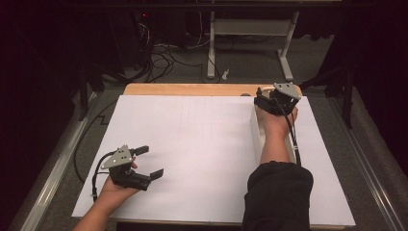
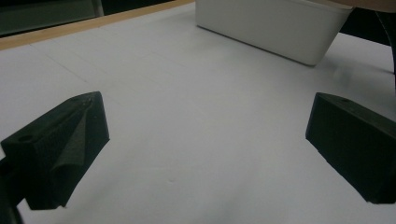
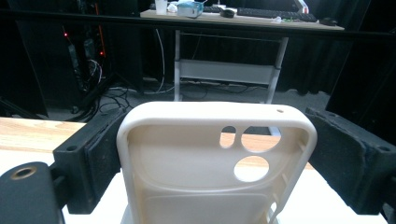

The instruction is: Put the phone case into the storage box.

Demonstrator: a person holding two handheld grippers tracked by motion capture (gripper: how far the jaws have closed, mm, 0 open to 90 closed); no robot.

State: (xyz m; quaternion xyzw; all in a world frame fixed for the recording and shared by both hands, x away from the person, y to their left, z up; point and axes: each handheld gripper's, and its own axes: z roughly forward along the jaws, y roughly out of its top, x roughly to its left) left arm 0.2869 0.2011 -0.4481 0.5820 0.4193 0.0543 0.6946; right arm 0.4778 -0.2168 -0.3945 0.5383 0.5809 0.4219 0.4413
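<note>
Cream soft-plastic phone case [image 3: 215,158]: light, flexible, clamped by its side edges in right tongs [image 3: 215,154] near the bench's far edge. Left tongs [image 1: 146,161] released, empty.

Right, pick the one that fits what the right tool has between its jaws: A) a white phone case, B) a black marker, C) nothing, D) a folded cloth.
A: in the right gripper view the right tool has its jaws pressed on both sides of a white phone case with camera cut-outs.
</note>
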